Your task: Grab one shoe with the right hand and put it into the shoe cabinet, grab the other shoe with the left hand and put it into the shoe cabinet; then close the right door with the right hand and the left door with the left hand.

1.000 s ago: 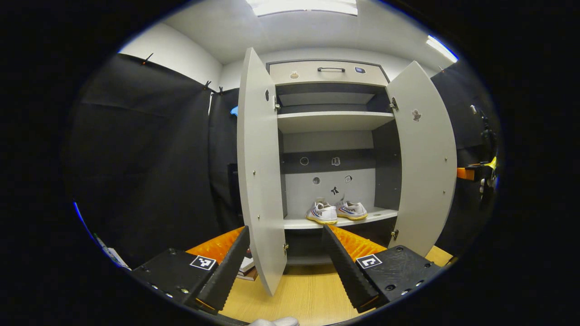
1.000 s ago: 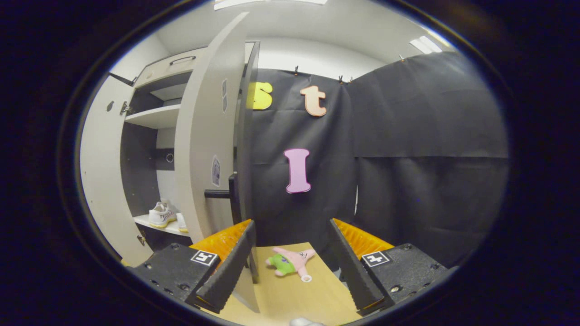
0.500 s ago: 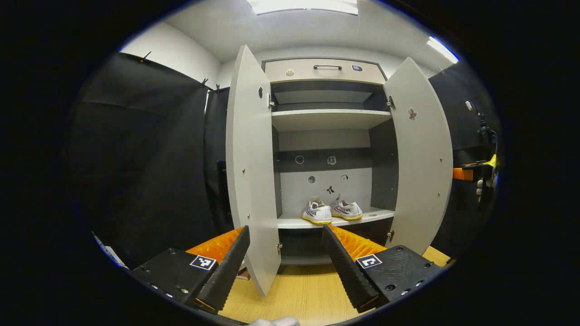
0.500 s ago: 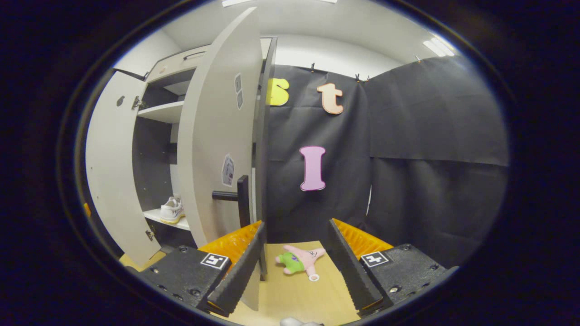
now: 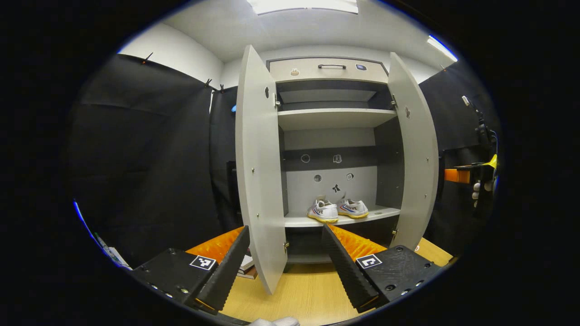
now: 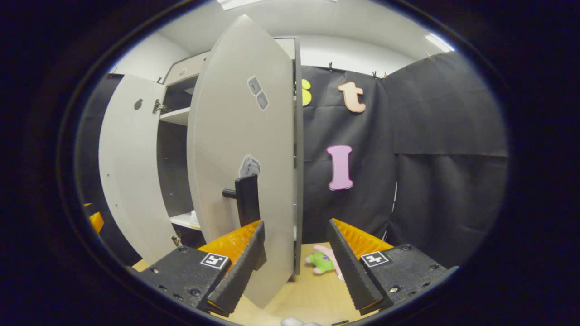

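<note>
A: How far along can the task be judged?

B: The cabinet (image 5: 333, 136) is seen with both shoes on its lower shelf: one shoe (image 5: 322, 211) just beside the other shoe (image 5: 352, 208). That part looks done. Both doors are left to be shut.

A: And the doors?

B: The right door (image 6: 235, 158) stands partly open, with the right gripper (image 6: 297, 267) at its outer face; the fingers are held apart, the door's lower edge between them, nothing clamped. The left door (image 5: 258, 172) stands wide open, its edge between the parted fingers of the left gripper (image 5: 284, 267), nothing gripped.

A: What is hard to make out?

B: Contact between a finger and the right door cannot be settled. A plush toy (image 6: 322, 262) on the floor is partly hidden behind that door.
</note>
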